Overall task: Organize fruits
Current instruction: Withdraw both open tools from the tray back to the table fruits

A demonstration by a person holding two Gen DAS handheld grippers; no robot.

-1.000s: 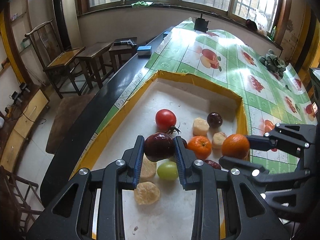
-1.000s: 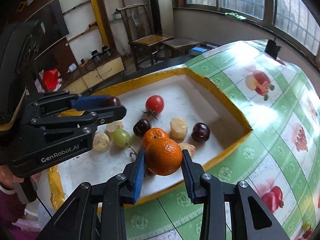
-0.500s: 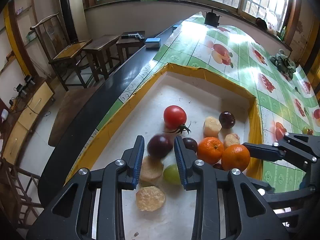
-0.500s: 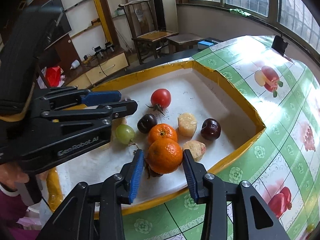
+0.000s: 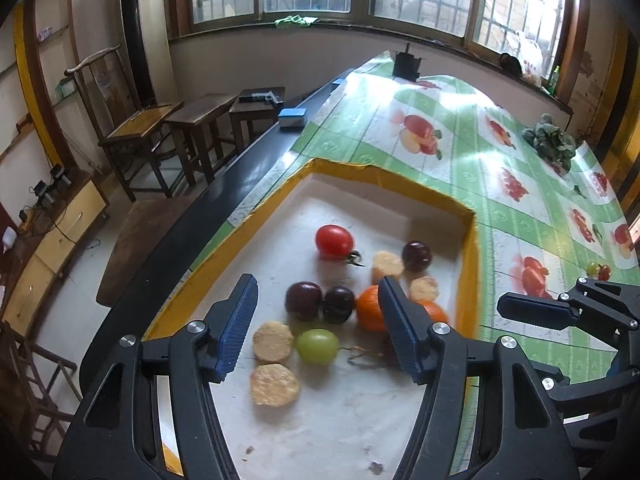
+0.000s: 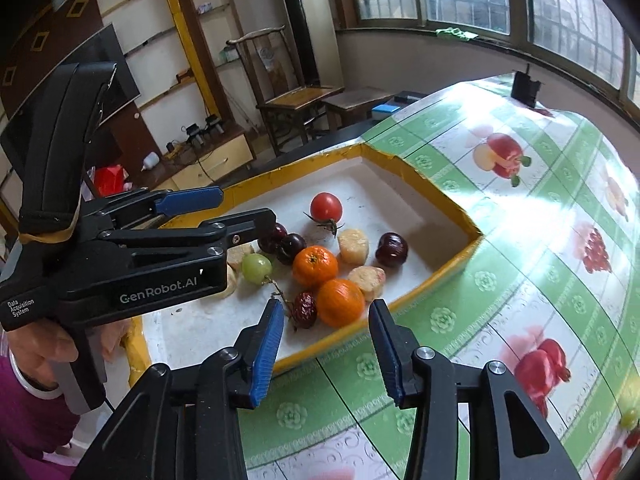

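Both the left gripper (image 5: pixel 316 328) and right gripper (image 6: pixel 326 352) have just been opening, jaws apart and empty, above the yellow-rimmed white tray (image 5: pixel 384 176) of fruit.

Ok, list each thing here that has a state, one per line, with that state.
left gripper: open, jaws just opened, nothing gripped
right gripper: open, jaws just opened, nothing gripped
near orange: released, resting in the tray
left dark plum: released, resting beside another plum
red tomato: whole, stem on, lying in the tray
green grape: loose, lying in the tray
tray: open-topped, holding the fruit
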